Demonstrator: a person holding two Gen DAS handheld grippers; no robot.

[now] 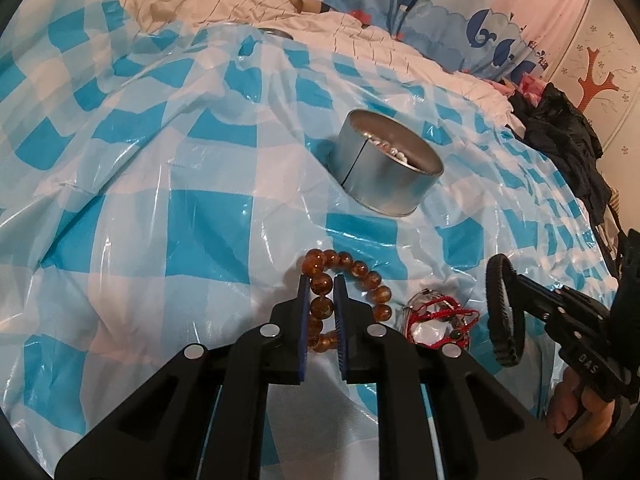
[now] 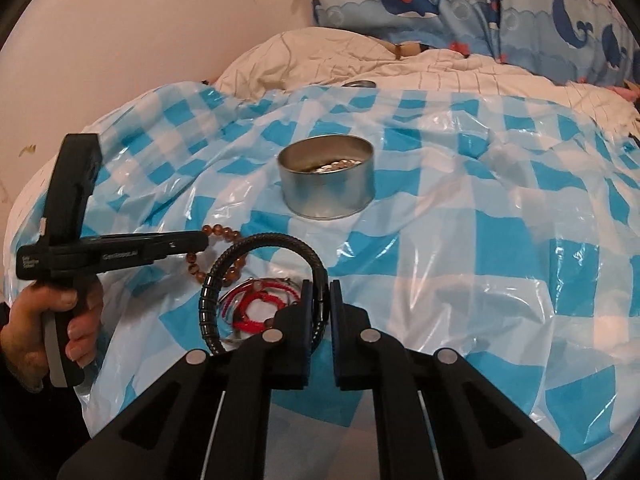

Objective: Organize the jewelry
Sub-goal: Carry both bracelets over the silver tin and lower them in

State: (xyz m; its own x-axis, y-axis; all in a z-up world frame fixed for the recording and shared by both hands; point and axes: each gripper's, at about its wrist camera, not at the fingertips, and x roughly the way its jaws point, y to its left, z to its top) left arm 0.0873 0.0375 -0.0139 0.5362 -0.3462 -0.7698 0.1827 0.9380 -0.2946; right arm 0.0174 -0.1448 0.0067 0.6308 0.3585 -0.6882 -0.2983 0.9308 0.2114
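Blue-and-white checked plastic sheet (image 1: 160, 208) spread over bed. White quilt (image 2: 320, 56) behind it. Whale-print fabric (image 2: 460, 4) beyond; dark clothes (image 1: 560, 128) heaped nearby.

Two close, downward wrist views, sharing the tin (image 1: 387, 168).

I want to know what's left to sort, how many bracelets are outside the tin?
3. Amber bead bracelet in the left hand-held gripper, black bracelet in the right hand-held gripper, red cord bracelet lying between them. The tin holds more beads.

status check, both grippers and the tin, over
Left gripper shut on amber bead bracelet. Right gripper shut on black bracelet, lifted. Open tin ahead, beads already inside. Path clear.
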